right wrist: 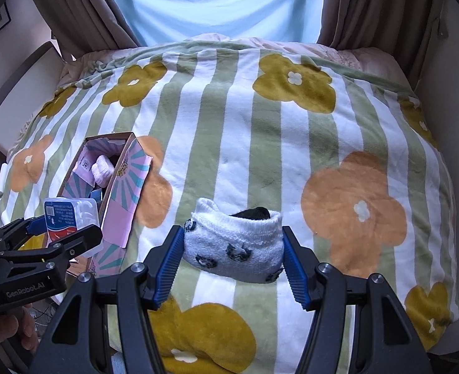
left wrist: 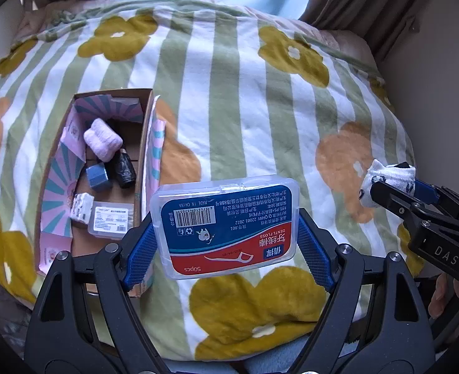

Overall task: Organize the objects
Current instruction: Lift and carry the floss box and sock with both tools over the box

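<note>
1. My left tool (left wrist: 226, 233) is clamped on the clear rectangular plastic dental-floss case with the blue and red label (left wrist: 228, 226), its blue ribbed pads on the two short ends. The case hangs above the striped, flowered blanket on the bed (left wrist: 245, 109), just right of the open pink-and-teal cardboard box (left wrist: 58, 168).
2. My right tool (right wrist: 232, 251) grips the rolled white sock with dark spots (right wrist: 234, 243) across its width, clear of the blanket, well right of the box.
3. The box already holds a pink rolled cloth (left wrist: 102, 138), a black roll (left wrist: 124, 168), a blue block (left wrist: 97, 176) and a small clear case (left wrist: 111, 219).
4. Handling, as I judge it: the case is light, rigid and smooth, so it may slip; keep the pads square on its ends. The sock is soft and compressible; grip across the roll's middle so it cannot unroll.
</note>
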